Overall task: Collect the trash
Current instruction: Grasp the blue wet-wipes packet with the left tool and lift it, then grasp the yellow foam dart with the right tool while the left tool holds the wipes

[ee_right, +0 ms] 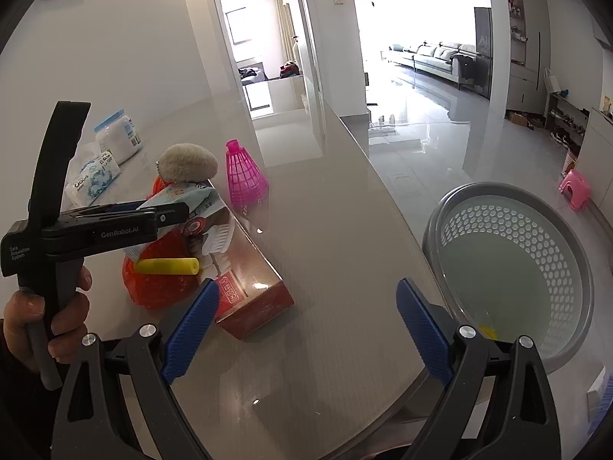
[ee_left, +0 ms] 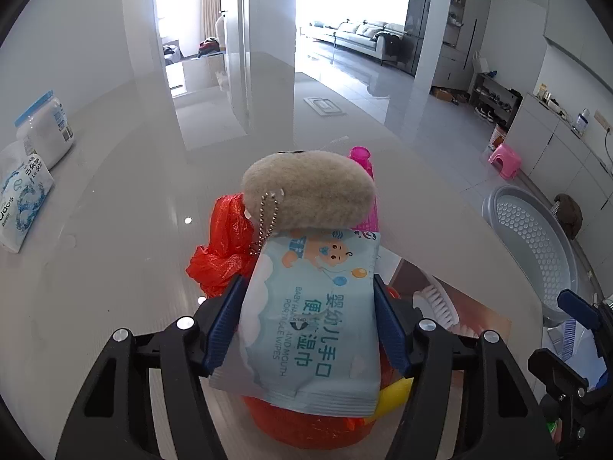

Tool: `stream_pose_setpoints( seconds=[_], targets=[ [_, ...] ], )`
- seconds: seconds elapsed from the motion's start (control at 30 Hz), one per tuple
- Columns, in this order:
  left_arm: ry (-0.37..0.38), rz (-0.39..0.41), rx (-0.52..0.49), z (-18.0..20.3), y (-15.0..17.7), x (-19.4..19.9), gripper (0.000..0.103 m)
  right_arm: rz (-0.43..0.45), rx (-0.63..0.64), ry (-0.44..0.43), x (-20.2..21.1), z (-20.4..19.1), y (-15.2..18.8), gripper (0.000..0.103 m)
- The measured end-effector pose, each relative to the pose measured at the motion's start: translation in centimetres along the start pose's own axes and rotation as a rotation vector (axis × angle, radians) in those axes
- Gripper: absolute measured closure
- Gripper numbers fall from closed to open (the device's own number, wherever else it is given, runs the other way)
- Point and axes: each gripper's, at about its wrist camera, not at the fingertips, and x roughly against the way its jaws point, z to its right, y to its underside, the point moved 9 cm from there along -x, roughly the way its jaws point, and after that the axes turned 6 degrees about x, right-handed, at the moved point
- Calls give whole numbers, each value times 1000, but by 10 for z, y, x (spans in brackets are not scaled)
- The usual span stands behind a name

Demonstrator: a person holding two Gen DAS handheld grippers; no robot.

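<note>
The left tongs (ee_left: 310, 326) clamp a pale blue wipes packet (ee_left: 306, 318) between both blue pads, apparently just above the worktop (ee_left: 115, 287). Ahead of them lies a beige plush toy (ee_left: 306, 191). The right tongs (ee_right: 306, 329) stand wide and empty; the grey basket (ee_right: 509, 268) sits to their right.

Glossy grey worktop (ee_right: 325, 268), white walls (ee_right: 134, 57). Open doorway (ee_right: 264, 38) to a bedroom w/ beige curtain (ee_right: 285, 34) and bright window. Pale shiny tile floor (ee_right: 479, 145) runs to a sunlit lounge, grey sofa (ee_right: 440, 55) at back. Shoe rack (ee_left: 494, 97) and white cabinets (ee_left: 551, 130) on right side, pink stool (ee_left: 505, 160) on floor nearby.
</note>
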Motion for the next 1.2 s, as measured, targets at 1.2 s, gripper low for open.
stream_pose_setpoints(
  seconds=[1.2],
  targets=[
    [-120,124,162,-98,56,94,42,-21,205,-385,2,-135,17,14]
  ],
)
